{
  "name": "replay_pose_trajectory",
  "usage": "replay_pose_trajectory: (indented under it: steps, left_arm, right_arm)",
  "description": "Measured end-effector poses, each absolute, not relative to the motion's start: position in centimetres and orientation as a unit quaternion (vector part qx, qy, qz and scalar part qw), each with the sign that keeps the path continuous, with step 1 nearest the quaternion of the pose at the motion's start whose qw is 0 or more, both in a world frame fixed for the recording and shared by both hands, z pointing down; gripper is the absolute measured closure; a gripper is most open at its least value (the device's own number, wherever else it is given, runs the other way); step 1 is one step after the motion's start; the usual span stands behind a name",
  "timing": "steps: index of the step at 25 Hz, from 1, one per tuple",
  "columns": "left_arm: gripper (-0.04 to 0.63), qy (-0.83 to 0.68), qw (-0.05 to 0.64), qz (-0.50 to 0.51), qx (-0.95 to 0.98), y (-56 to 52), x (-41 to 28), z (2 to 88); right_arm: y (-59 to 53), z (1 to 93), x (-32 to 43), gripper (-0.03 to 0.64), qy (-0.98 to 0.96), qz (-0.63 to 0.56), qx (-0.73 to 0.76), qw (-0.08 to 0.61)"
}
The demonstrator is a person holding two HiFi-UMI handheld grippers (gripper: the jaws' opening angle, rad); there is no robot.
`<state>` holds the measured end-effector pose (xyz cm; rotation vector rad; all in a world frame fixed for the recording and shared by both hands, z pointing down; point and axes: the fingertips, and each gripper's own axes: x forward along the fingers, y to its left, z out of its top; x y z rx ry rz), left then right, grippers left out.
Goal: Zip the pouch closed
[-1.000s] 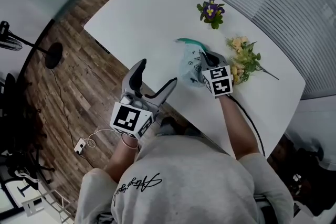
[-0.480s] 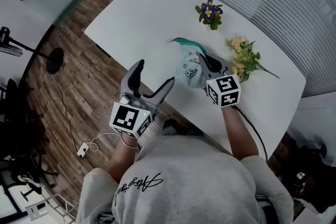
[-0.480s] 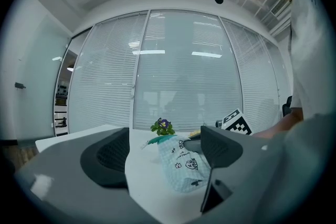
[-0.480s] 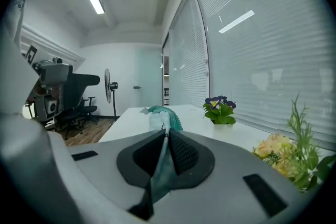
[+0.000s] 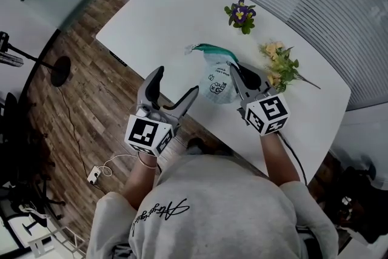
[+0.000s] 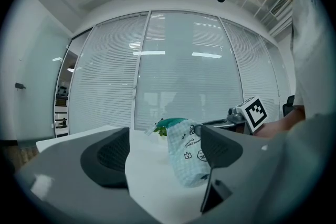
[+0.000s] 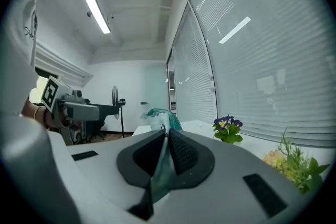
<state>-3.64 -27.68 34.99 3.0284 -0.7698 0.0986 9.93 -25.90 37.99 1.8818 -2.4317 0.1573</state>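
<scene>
Now that the pouch (image 5: 217, 79) has risen above the table (image 5: 163, 15), pinched at one edge by the clamped right gripper (image 5: 233, 70), it hangs ready for zipping, I judge — the left gripper (image 5: 176, 83) gapes empty nearby. One pouch, two grippers, one purple posy (image 5: 240, 14), one yellow posy (image 5: 280, 63).
</scene>
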Motion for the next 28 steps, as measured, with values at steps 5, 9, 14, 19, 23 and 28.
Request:
replay_pose_trajectory:
  steps: [5,9,14,19,23,28]
  left_arm:
    - [0.189,-0.249,0.004,0.027,0.968,-28.2,-4.0,34.6]
    - [0.190,-0.241,-0.010,0.031,0.970,-28.4,-3.9,34.2]
    - [0.209,-0.231,-0.025,0.029,0.972,-28.5,-3.8,33.2]
    - [0.254,-0.223,-0.034,0.027,0.974,-28.6,-3.6,32.8]
    - [0.296,-0.221,-0.036,0.027,0.974,-29.1,-3.1,32.8]
    - [0.359,-0.218,-0.037,0.025,0.975,-29.1,-2.9,32.5]
  right_arm:
    - [-25.5,36.3,8.9,0.603,-0.808,0.042,0.588,-0.004]
    - [-25.0,35.6,8.2,0.604,-0.819,0.040,0.573,-0.026]
    - [-24.1,34.9,6.9,0.603,-0.838,0.021,0.544,-0.029]
    - [-23.6,34.5,6.3,0.604,-0.851,0.012,0.524,-0.038]
    - [-23.6,34.2,5.9,0.603,-0.866,-0.006,0.499,-0.038]
    - [-23.6,34.1,5.6,0.604,-0.869,-0.022,0.493,-0.027]
